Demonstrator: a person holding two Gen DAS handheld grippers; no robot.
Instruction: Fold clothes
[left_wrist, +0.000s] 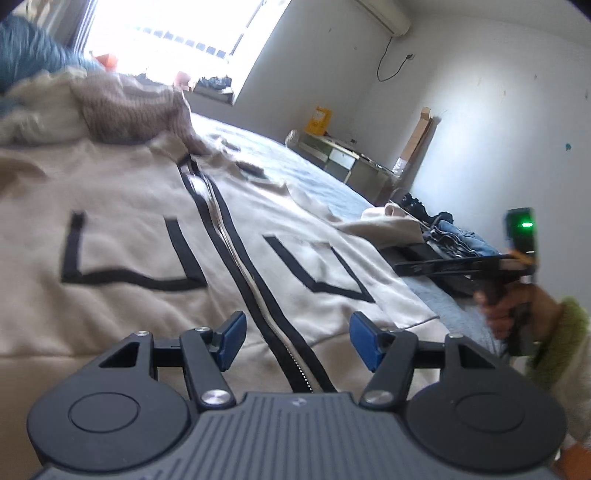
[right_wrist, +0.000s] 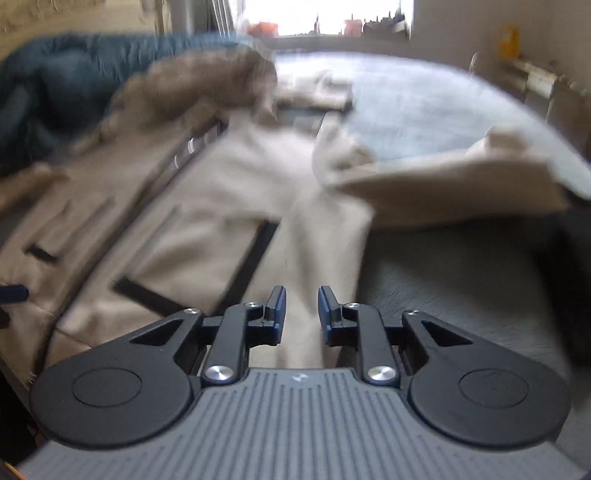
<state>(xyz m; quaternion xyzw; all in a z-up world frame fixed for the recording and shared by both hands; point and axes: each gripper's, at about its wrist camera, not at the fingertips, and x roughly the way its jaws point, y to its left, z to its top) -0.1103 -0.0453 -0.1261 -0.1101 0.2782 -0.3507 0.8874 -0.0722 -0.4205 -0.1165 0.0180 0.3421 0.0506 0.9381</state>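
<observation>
A beige zip-up jacket (left_wrist: 140, 236) with black trim lies spread flat on the bed, its zipper (left_wrist: 240, 258) running up the middle. My left gripper (left_wrist: 297, 332) hovers open over the jacket's lower hem, astride the zipper line, with nothing between its blue pads. A hand in a green sleeve holds my right gripper (left_wrist: 402, 264) at the jacket's right edge, near its sleeve (left_wrist: 388, 225). The right wrist view is blurred: the right gripper (right_wrist: 302, 299) has a narrow gap between its pads and holds nothing, above the jacket (right_wrist: 207, 206), with the sleeve (right_wrist: 443, 184) lying ahead to the right.
A brown knitted sweater (left_wrist: 129, 107) and cream fleece (left_wrist: 33, 110) lie piled beyond the jacket, a blue blanket (right_wrist: 55, 81) behind them. Jeans (left_wrist: 454, 236) sit at the bed's right edge. Bare blue sheet (right_wrist: 424, 107) lies right of the jacket. A low cabinet (left_wrist: 347, 158) stands by the wall.
</observation>
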